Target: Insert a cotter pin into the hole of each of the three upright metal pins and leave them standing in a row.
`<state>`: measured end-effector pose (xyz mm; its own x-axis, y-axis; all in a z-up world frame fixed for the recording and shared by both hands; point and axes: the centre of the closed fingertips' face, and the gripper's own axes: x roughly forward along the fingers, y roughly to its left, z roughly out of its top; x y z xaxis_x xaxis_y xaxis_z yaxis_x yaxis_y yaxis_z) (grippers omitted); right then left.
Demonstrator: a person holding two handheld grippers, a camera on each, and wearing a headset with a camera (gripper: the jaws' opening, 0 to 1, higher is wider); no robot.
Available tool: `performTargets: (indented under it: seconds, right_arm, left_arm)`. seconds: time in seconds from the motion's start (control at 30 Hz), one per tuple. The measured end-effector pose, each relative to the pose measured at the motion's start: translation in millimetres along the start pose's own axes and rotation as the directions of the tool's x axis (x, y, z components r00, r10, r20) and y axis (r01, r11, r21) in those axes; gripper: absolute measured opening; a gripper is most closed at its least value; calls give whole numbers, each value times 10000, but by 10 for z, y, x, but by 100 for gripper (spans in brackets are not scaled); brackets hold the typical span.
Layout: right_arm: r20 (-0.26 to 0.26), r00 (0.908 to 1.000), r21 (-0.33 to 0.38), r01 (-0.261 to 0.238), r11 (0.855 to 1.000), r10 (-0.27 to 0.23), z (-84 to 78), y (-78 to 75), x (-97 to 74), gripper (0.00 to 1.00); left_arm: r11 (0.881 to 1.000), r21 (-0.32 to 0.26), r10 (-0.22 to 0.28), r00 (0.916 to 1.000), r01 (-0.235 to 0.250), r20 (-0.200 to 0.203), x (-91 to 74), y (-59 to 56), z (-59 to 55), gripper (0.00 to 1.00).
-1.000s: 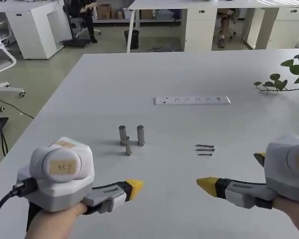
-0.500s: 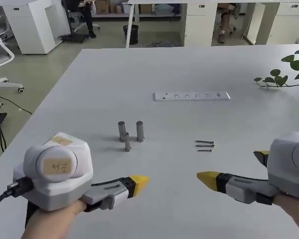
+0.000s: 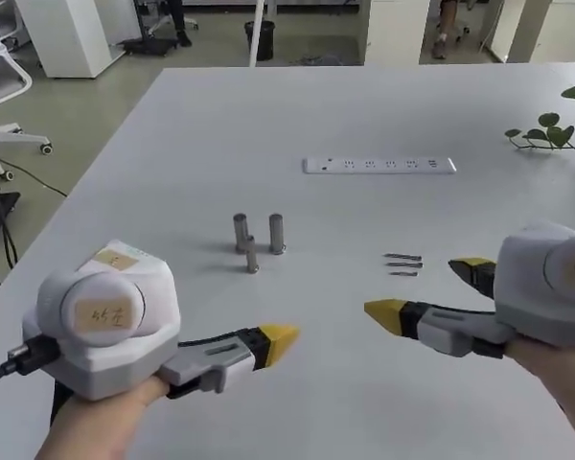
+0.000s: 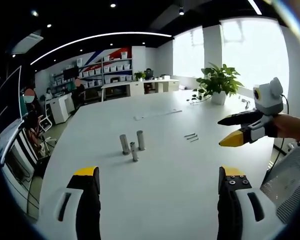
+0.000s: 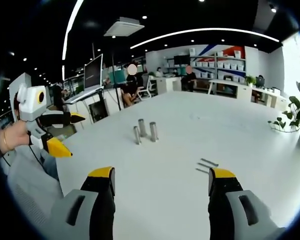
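Head view first: both hand-held grippers hover low over the white table [image 3: 172, 144], nearer the camera than the parts. The left hand-held gripper [image 3: 268, 343] shows just one yellow tip from here. The right hand-held gripper [image 3: 422, 287] has its jaws spread wide with nothing between them. The three metal pins [image 3: 252, 254] stand upright in a tight little triangle, two behind and one in front, so not a row. The three cotter pins [image 3: 402, 264] lie flat side by side off to the right, well apart from the pins. A power strip [image 3: 379, 165] lies farther back.

Left gripper view: the left hand-held gripper [image 4: 160, 172] is wide open and empty. The metal pins [image 4: 134, 151] sit ahead between its jaws, cotter pins [image 4: 191, 136] to their right, and the right hand-held gripper [image 4: 227, 131] pokes in from the side.

Right gripper view: the right hand-held gripper [image 5: 162, 173] is also spread and holding nothing. The metal pins [image 5: 142, 127] are ahead, the cotter pins [image 5: 206, 166] sit nearer its right jaw, and the left hand-held gripper [image 5: 69, 133] is off to the left.
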<state>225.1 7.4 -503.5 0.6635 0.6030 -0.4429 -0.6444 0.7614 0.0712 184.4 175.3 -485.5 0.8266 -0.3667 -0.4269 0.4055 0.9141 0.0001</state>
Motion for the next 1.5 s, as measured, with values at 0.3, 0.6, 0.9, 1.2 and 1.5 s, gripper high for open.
performTargets:
  seconds: [0.3, 0.6, 0.9, 1.2, 1.5]
  right_arm:
    - [45, 9940, -408, -1092, 9932, 1095, 140, 220, 409, 64]
    - [173, 9827, -608, -1831, 9812, 1845, 266, 339, 780, 59]
    - [534, 9677, -136, -2462, 9691, 2465, 358, 392, 1145, 49]
    - [322, 9519, -713, -3018, 9507, 3046, 294, 484, 1540, 42]
    - [364, 9402, -822, -3349, 9386, 3387, 284, 577, 1771, 33]
  left_arm:
    - [9999, -16, -118, 9999, 118, -17, 26, -2, -57, 96]
    - [9997, -23, -235, 9996, 236, 164, 69, 30, -44, 94]
    - [9996, -103, -252, 9995, 254, 179, 105, 105, -83, 90]
    - [9993, -118, -356, 9988, 360, 334, 128, 147, -99, 88]
    - [9992, 0, -405, 9987, 405, 299, 145, 145, -146, 86]
